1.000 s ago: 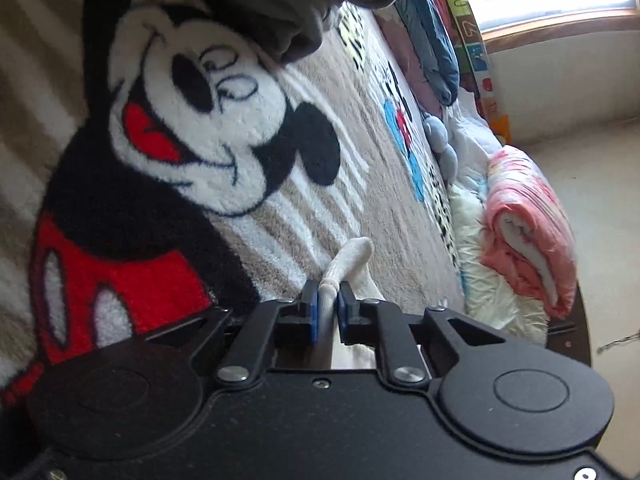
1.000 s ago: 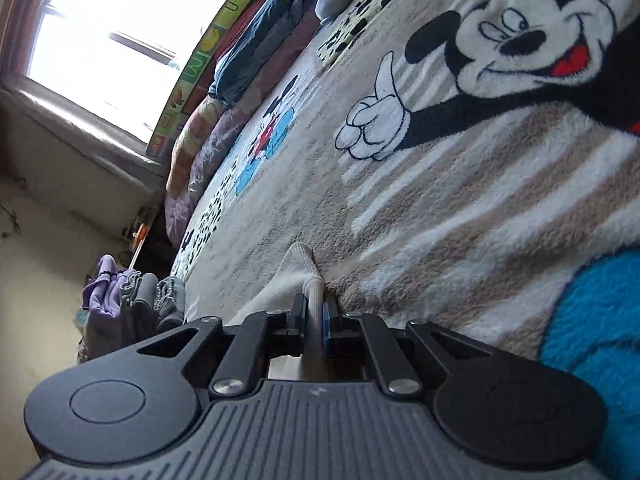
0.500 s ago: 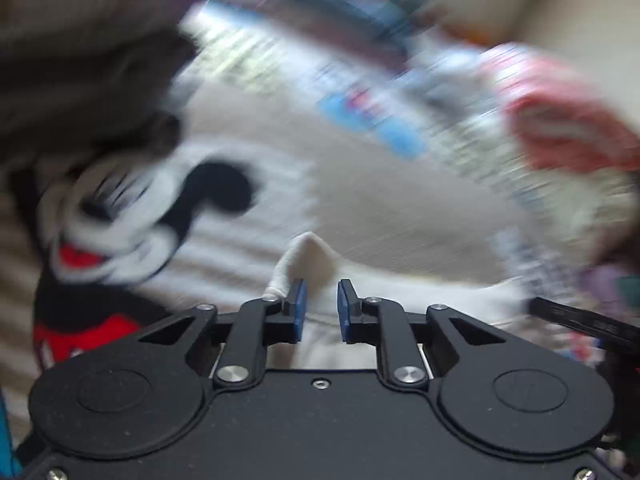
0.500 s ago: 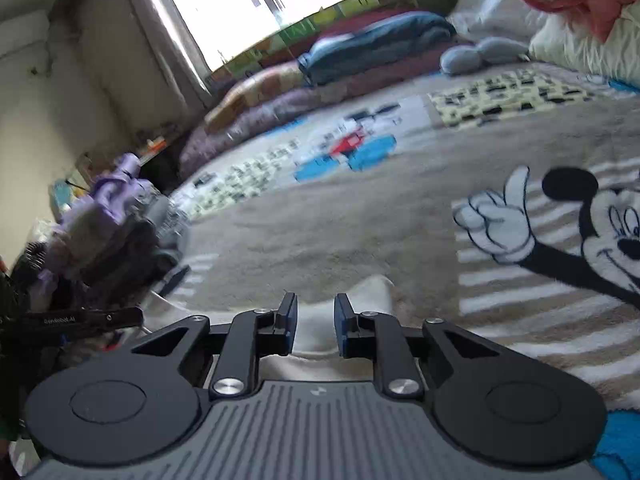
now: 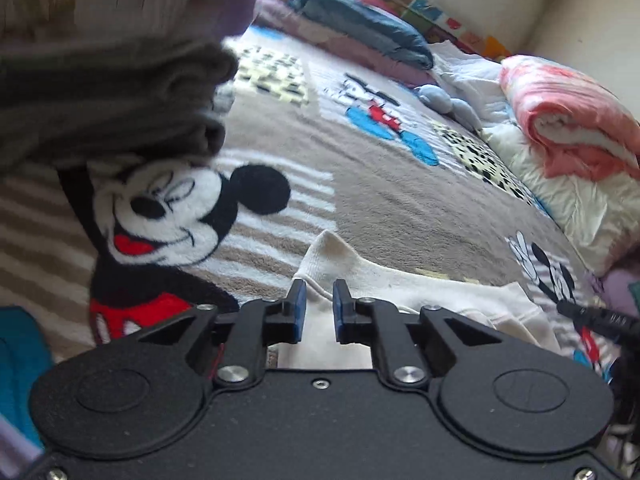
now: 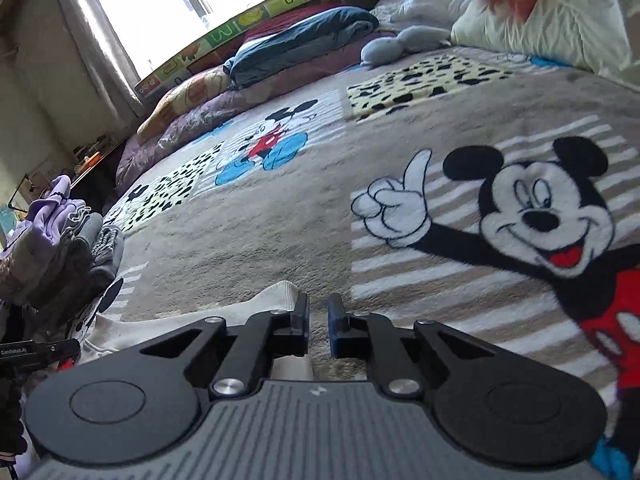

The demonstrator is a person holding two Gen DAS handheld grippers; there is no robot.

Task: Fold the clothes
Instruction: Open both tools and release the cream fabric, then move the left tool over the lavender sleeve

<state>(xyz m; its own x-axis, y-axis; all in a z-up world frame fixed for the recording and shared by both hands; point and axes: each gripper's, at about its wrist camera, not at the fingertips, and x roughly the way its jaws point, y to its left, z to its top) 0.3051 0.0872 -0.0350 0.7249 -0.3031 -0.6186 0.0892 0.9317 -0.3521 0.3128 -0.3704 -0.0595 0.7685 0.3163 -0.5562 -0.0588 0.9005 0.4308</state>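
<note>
Both claws out over a bed covered in a Mickey Mouse blanket (image 5: 360, 200). White sock (image 5: 400, 284) lying flat on the blanket, stretched between the two. Left claw (image 5: 319, 312) with a narrow gap, jaws opening, sock cloth sitting in the gap but pads not pressing it. Right claw (image 6: 318, 322) also slightly apart, jaws closing, sock's ribbed end (image 6: 276, 294) just left of the pads, only blanket showing in the gap. Grey folded clothes (image 5: 112, 96) blurry up top left, pink rolled quilt (image 5: 568, 120) off by the far edge.
</note>
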